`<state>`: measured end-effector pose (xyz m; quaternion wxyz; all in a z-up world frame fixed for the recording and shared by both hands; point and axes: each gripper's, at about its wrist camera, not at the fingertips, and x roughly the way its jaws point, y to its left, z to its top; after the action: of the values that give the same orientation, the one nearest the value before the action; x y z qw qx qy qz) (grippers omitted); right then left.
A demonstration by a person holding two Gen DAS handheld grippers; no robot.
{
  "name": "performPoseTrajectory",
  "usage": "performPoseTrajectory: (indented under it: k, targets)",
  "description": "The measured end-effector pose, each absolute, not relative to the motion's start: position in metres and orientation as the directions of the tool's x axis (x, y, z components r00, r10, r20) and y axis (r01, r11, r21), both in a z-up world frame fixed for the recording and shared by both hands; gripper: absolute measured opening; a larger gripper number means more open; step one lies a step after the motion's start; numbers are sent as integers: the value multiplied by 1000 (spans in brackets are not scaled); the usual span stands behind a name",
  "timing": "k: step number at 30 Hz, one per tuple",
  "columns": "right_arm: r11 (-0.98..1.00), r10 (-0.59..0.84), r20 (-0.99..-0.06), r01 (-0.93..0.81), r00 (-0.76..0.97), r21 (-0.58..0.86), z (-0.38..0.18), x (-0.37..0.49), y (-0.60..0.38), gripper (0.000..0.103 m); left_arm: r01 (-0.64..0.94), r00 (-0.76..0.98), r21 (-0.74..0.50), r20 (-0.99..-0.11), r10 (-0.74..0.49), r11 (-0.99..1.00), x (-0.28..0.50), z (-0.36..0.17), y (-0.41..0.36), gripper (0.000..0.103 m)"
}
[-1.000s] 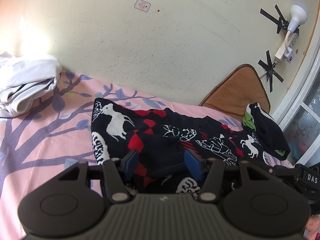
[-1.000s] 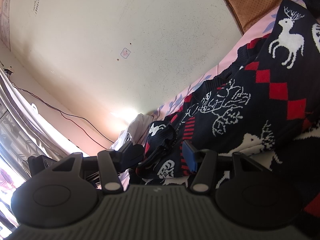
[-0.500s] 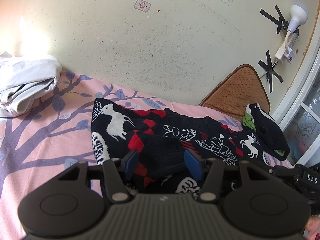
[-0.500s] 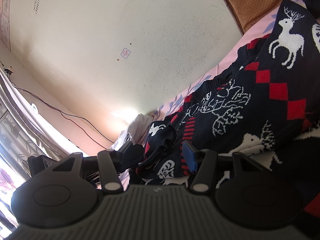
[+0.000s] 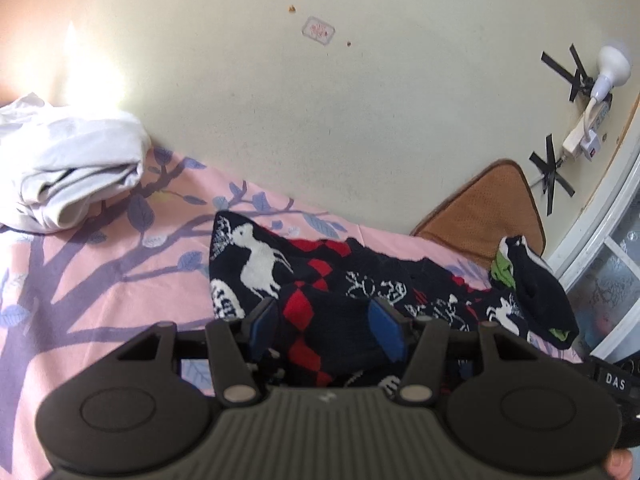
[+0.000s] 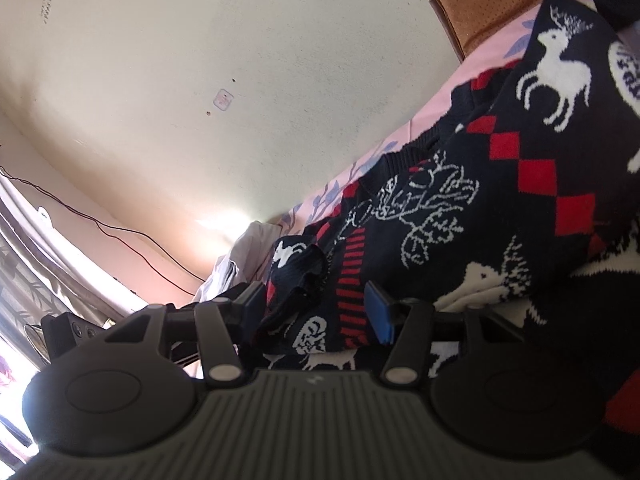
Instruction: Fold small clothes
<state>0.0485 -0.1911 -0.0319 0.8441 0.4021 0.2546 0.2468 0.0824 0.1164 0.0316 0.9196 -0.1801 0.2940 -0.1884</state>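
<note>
Blue-padded fingers (image 5: 383, 330) of the left gripper (image 5: 326, 330) clasp a bunched sweater (image 5: 320, 276) fold; the right gripper (image 6: 316, 312) straddles another fold, grip unclear. Sweater lies on pink bedsheet (image 5: 88, 280), beside white bundle (image 5: 68, 164).

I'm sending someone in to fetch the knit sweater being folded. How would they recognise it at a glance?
Start at the bed with the pink tree-print sheet along the cream wall. Mid-bed, between the white bundle at one end and the brown cushion at the other, lies the sweater. It alone is dark knit with white reindeer and red diamonds.
</note>
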Motion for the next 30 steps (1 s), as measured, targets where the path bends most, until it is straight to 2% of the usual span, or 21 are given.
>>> performPoseTrajectory:
  k: [2, 4, 10, 14, 18, 22, 26, 28, 30]
  targets:
    - [550, 614, -185, -248, 767, 798, -21, 40, -200, 58, 219, 777, -474, -444, -446, 853, 82, 36, 129, 52]
    - [585, 589, -184, -258, 787, 769, -5, 39, -212, 58, 183, 791, -504, -434, -430, 844, 85, 39, 141, 52]
    - [857, 391, -361, -192, 847, 479, 42, 83, -240, 58, 134, 806, -513, -441, -394, 848, 90, 38, 153, 52]
    - [930, 297, -485, -133, 822, 344, 39, 137, -252, 58, 157, 805, -475, -446, -391, 866, 93, 39, 147, 52]
    - [954, 272, -589, -130, 761, 272, 21, 187, -254, 58, 196, 757, -547, -443, -480, 814, 116, 52, 140, 54]
    - [950, 302, -644, -168, 703, 261, 5, 215, -250, 58, 281, 733, -337, -530, -427, 899, 165, 72, 88, 54]
    - [928, 368, -658, -213, 657, 307, -7, 224, -255, 58, 382, 623, -212, -659, -420, 899, 229, 49, 31, 54]
    - [920, 389, -656, -239, 646, 310, -6, 225, -254, 58, 397, 580, -183, -710, -400, 899, 251, 32, 14, 55]
    - [915, 402, -656, -266, 639, 303, -4, 224, -254, 58, 415, 534, -212, -731, -426, 885, 264, 19, 3, 54]
